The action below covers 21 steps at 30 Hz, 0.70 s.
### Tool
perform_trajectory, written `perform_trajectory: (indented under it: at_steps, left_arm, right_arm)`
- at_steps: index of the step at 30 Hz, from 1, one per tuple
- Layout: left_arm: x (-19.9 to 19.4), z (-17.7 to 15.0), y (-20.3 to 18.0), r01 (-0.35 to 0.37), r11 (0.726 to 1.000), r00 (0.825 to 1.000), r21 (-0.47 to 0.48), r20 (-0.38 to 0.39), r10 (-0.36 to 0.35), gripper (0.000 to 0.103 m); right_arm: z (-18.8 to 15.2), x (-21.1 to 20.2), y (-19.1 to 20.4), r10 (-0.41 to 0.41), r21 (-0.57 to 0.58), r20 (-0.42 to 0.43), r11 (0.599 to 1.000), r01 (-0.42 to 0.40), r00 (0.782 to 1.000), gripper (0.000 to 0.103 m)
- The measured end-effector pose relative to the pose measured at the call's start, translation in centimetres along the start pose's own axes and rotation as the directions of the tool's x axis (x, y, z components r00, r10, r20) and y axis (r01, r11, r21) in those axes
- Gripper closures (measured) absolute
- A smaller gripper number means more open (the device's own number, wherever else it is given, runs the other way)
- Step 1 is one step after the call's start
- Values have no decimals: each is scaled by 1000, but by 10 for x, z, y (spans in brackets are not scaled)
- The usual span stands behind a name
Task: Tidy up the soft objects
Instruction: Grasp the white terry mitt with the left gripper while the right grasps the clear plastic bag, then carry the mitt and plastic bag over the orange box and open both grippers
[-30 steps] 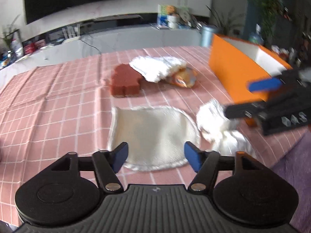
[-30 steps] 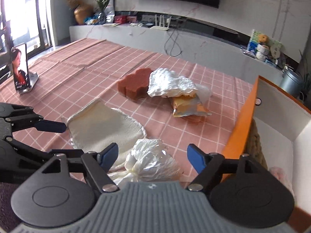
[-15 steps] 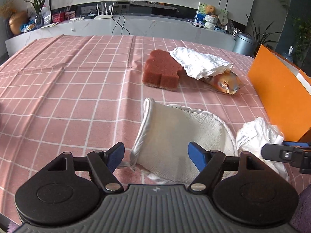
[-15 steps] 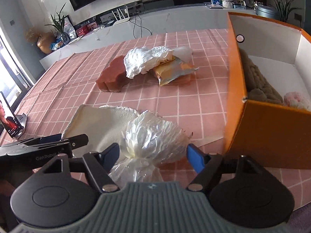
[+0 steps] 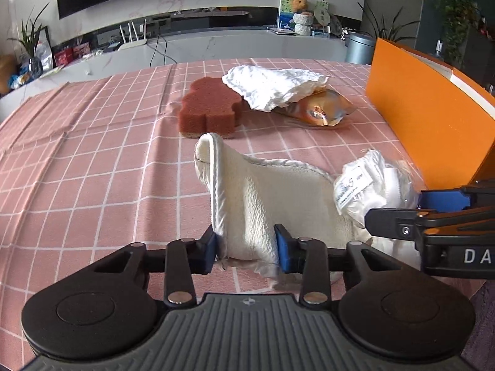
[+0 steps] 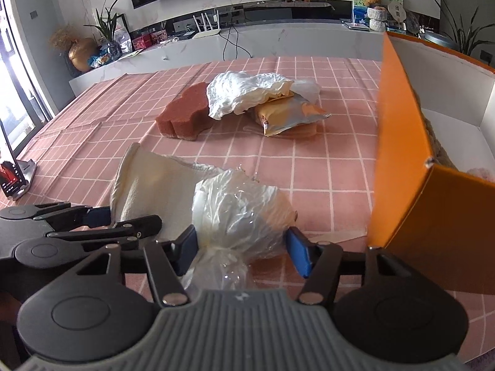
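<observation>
While the cream cloth (image 5: 247,198) lies on the pink checked tablecloth (image 5: 92,167) with its near edge lifted, the left gripper (image 5: 246,249) is closed on this edge, and both blue pads touch the fabric. Just beside it on the right, the clear bag (image 6: 238,213) of white things sits between the fingers of the right gripper (image 6: 244,252), which are half closed around it; I cannot tell if they squeeze it. Farther back are a brown sponge (image 5: 208,111), a white crumpled cloth (image 5: 272,88) over a snack packet (image 5: 321,109), and the orange box (image 6: 402,167) stands at the right.
</observation>
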<state>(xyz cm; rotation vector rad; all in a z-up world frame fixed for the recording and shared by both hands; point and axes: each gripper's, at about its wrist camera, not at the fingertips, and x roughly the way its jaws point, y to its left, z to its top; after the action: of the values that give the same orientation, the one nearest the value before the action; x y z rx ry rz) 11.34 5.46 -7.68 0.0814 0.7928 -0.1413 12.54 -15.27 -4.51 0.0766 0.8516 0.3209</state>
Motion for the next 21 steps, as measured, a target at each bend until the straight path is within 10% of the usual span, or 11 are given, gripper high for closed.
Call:
perform_trajectory:
  at_steps: [21]
  left_arm:
    - [-48,9,-11,-45,999,992,-1,114,44,75]
  right_arm:
    - [1,-27,-5,32,-14,66,999,-31,997,50]
